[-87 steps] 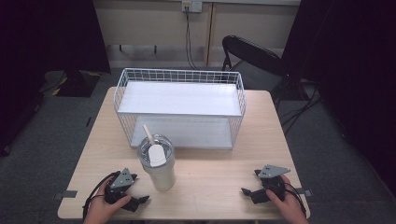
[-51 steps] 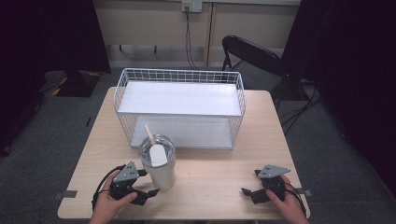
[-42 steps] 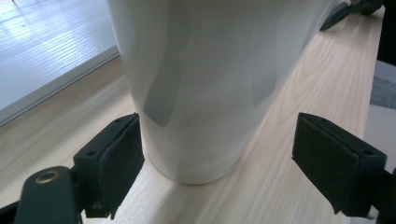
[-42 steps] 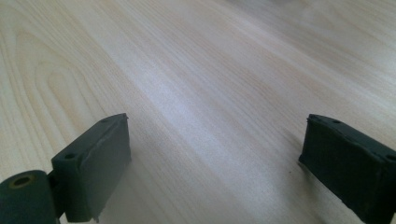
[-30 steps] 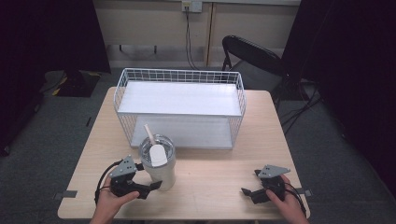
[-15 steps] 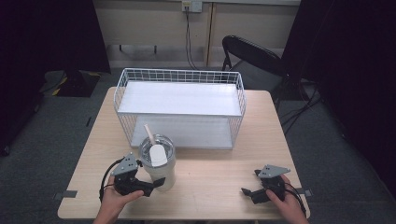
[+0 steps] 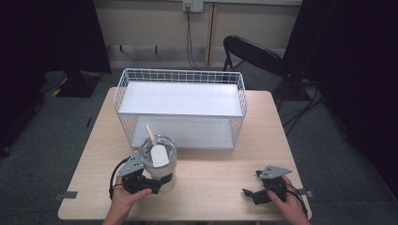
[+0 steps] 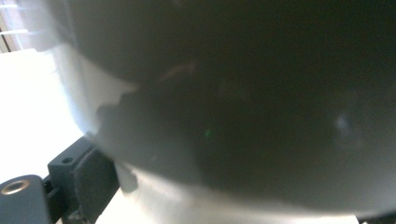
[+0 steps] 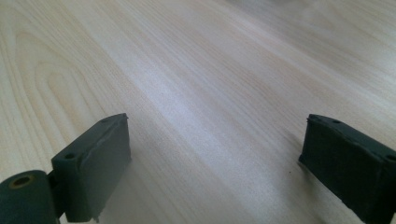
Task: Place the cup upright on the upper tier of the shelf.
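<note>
Near the front left of the counter (image 7: 216,187), my left tool (image 7: 151,182) sits against the lower wall of the tumbler (image 7: 159,164), a clear lidded cup with a straw (image 7: 150,134) that stands upright just in front of the white wire basket (image 7: 180,107). From the left gripper view the tumbler's wall (image 8: 224,93) crowds the lens, and only 1 pad (image 8: 95,179) is plain at the lower left; the jaws look set around the cup, but I cannot tell whether they have closed on it. I hold low on the body, I judge, because the grip is steadier there and clear of the lid. My right tool (image 7: 257,193) rests on the counter's front right, well apart from the cup, its 2 jaws spread wide over bare wood (image 9: 201,102) with nothing between them, probably parked out of the way.
</note>
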Tool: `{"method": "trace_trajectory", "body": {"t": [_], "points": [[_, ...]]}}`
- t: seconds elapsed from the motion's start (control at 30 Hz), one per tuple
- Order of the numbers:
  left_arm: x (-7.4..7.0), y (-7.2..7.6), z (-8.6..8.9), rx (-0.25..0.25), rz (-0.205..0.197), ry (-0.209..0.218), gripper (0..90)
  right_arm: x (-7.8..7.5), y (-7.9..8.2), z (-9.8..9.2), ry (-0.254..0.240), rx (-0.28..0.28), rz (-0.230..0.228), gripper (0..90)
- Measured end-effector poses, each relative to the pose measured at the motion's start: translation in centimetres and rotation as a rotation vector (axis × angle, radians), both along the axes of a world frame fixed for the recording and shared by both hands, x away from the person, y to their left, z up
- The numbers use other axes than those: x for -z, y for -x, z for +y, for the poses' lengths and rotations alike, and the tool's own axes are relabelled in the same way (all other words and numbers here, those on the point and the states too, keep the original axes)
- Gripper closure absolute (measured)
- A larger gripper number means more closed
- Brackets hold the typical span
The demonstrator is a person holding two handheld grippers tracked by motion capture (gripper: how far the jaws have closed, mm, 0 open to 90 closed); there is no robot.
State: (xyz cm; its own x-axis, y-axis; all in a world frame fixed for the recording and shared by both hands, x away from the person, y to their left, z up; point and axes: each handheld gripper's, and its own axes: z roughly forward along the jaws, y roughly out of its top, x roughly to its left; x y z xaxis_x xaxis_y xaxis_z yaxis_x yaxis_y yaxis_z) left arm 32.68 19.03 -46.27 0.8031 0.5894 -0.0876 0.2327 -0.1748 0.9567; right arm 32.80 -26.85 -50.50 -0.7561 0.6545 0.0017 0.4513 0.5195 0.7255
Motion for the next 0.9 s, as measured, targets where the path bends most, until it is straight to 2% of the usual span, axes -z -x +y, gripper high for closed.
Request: {"method": "trace_trajectory", "body": {"t": [0.13, 0.27, 0.33, 0.47, 0.67, 0.9], "points": [[0.1, 0.2, -0.3, -0.019, -0.021, 0.013, 7.4, 0.0, 0.0, 0.0, 0.0, 0.0, 0.0, 7.6], [0.0, 0.2, -0.4, -0.033, -0.024, 0.02, 8.2, 0.0, 0.0, 0.0, 0.0, 0.0, 0.0, 7.6], [0.1, 0.1, -0.4, -0.042, -0.01, 0.043, 8.3, 0.0, 0.0, 0.0, 0.0, 0.0, 0.0, 7.6], [-0.2, 0.1, -0.5, -0.042, 0.007, 0.057, 8.6, 0.0, 0.0, 0.0, 0.0, 0.0, 0.0, 7.6], [-1.6, -0.1, -0.7, -0.045, 0.019, 0.084, 8.6, 0.0, 0.0, 0.0, 0.0, 0.0, 0.0, 7.6], [-3.1, -0.7, -0.9, -0.063, 0.008, 0.098, 8.7, 0.0, 0.0, 0.0, 0.0, 0.0, 0.0, 7.6]]}}
